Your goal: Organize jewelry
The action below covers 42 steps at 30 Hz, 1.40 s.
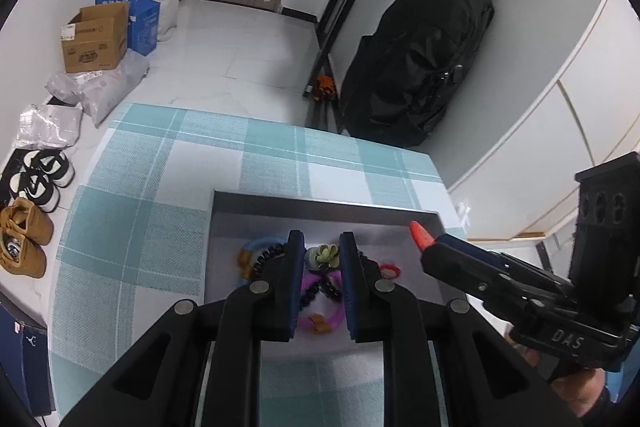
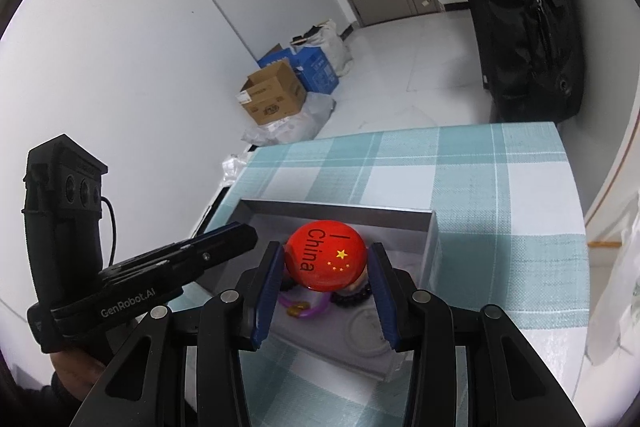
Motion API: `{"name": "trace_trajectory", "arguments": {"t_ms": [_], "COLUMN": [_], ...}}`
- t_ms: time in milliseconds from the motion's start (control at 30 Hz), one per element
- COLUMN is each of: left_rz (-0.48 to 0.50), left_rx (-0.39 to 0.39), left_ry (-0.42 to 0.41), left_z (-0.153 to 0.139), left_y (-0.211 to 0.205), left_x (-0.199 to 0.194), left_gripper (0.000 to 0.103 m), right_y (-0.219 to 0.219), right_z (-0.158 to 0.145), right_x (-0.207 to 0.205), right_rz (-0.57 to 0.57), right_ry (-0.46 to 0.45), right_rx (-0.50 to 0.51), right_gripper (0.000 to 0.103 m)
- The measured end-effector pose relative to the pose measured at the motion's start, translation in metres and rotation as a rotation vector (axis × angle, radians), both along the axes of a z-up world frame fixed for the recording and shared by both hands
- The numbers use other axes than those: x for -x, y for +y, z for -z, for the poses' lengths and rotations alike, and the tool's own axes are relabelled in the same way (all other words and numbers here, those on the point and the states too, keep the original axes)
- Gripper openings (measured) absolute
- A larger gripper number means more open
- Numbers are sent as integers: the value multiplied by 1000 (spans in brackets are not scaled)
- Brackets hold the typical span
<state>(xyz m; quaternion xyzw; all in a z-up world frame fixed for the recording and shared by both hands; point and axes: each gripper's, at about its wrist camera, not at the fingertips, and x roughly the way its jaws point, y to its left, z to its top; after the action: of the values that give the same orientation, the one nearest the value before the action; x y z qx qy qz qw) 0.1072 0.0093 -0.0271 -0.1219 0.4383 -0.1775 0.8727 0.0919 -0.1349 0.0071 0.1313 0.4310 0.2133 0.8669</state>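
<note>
A grey open box point(image 1: 320, 205) sits on the teal plaid table and holds jewelry: a green flower piece point(image 1: 325, 254), dark bead bracelets point(image 1: 267, 255), a purple ring bracelet point(image 1: 326, 323), a blue bangle and a red hair tie point(image 1: 390, 271). My left gripper point(image 1: 322, 249) hangs open over the box, empty, its jaws on either side of the flower piece. My right gripper point(image 2: 326, 253) is shut on a red round badge point(image 2: 325, 255) printed "I China" with yellow stars, held above the box point(image 2: 340, 211). The badge's edge shows in the left wrist view point(image 1: 421, 235).
The plaid cloth point(image 1: 168, 187) covers the table around the box. On the floor are a cardboard box point(image 1: 96, 39), blue boxes, plastic bags and shoes point(image 1: 36, 183). A black backpack point(image 1: 416, 59) and tripod lean by the wall. A white cabinet stands right.
</note>
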Motion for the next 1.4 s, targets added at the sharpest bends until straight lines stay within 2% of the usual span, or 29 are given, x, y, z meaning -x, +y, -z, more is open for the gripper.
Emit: {"name": "trace_trajectory", "arguments": {"t_ms": [133,400,667,733,800,833,867,933,1100,1133,1200,1233,1267,1400], "left_rz": [7,16,9,-6,-21,-22,-22,-32,-38,-39,-47,-55,-62,-87], "left_rx": [-10,-1,4,-20,-35,-21,-2,11,-37,-47,-74,-91,-98,-113], "left_ry": [24,28,9,11,14,15,13,-13,-68,-75,-89,-100,-110,-152], "left_z": [8,5,2,1,1,0,0,-5,-15,-16,-18,-19,-20,-25], "left_y": [-6,-6,-9,-9,-8,-6,-5,-2,-4,-4,-4,-5,-3,1], "left_x": [-5,-3,-3,-3,-4,-3,-2,1,11,13,17,21,24,41], "left_gripper": [13,13,13,14,22,33,44,53,54,54,57,64,67,68], "right_y": [-1,-3,2,2,1,0,-1,-3,-8,-9,-11,-12,-13,-13], "right_z": [2,5,8,8,6,4,2,-1,-9,-11,-16,-17,-19,-23], "right_x": [-4,-5,-5,-5,-4,-3,-1,3,14,16,23,26,29,43], "right_rz": [10,25,38,37,43,47,50,56,78,83,89,93,94,100], "right_ry": [12,32,38,45,32,21,7,-9,-47,-57,-80,-89,-98,-124], "right_rx": [-7,-8,19,12,20,25,26,25,36,36,36,39,40,55], "right_gripper": [41,41,42,44,55,60,61,61,62,65,67,68,69,76]}}
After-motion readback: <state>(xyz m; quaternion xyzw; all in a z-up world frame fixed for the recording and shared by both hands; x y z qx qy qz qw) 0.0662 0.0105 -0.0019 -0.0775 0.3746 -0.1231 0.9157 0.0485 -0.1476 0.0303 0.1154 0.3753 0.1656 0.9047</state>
